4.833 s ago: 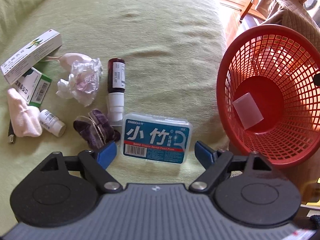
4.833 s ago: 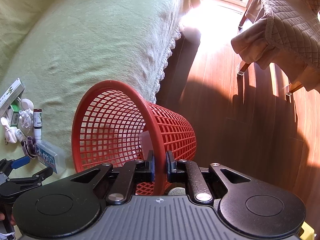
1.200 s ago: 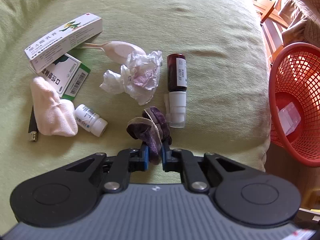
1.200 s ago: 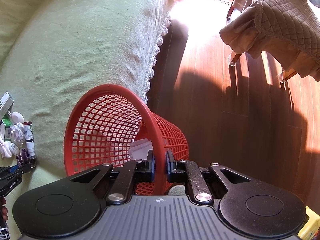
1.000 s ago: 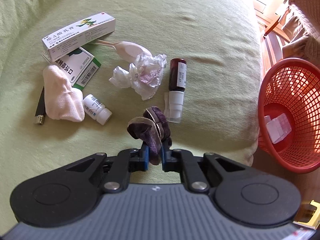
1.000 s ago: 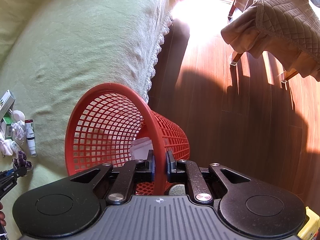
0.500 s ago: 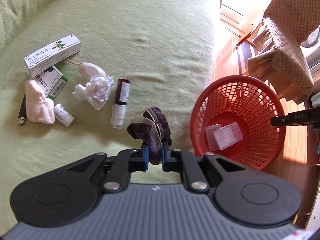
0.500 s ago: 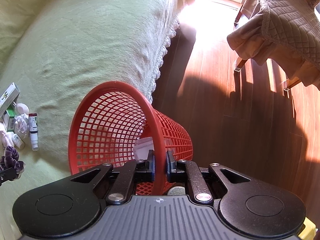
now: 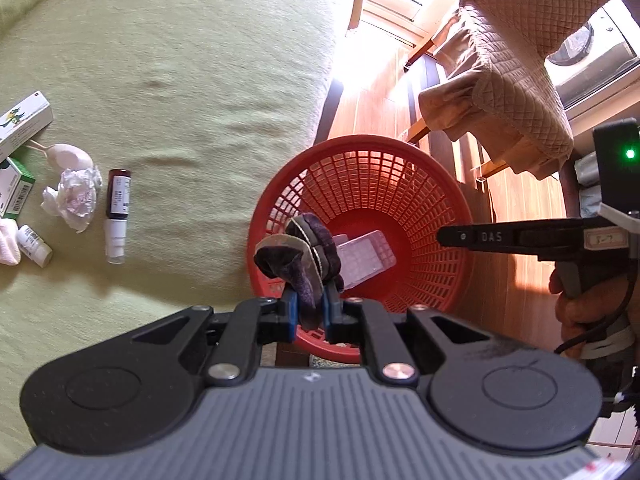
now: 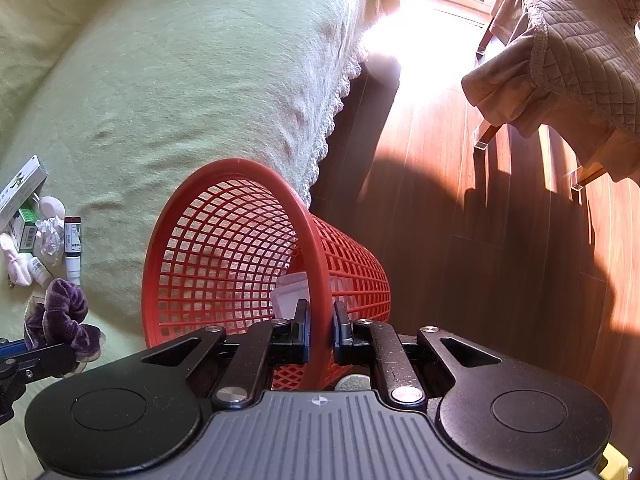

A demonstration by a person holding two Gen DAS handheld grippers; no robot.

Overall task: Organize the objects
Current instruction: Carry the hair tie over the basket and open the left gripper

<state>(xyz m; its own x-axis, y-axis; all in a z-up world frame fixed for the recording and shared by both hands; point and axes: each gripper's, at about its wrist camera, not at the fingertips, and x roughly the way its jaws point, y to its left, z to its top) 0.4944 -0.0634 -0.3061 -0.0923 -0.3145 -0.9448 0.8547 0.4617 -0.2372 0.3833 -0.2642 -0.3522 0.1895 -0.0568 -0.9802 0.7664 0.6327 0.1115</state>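
on the green, nubbly bed cover, out at nine o'clock in the left wrist view, lie two cartons, both cut by the frame edge: one long white box and one green-and-white box. beside them are one pale spoon-shaped thing, one crumpled tissue, one small white bottle, one dark glass spray bottle with a white cap, and one pink cloth, mostly out of frame. at centre, the left gripper is clenched on one purple velvet scrunchie, held over the mouth of one red plastic mesh basket. two clear ribbed plastic boxes lie in its bottom, partly hidden by the scrunchie. at three o'clock, the right gripper pinches the basket's rim, tilting it toward the bed; a hand grips its handle.
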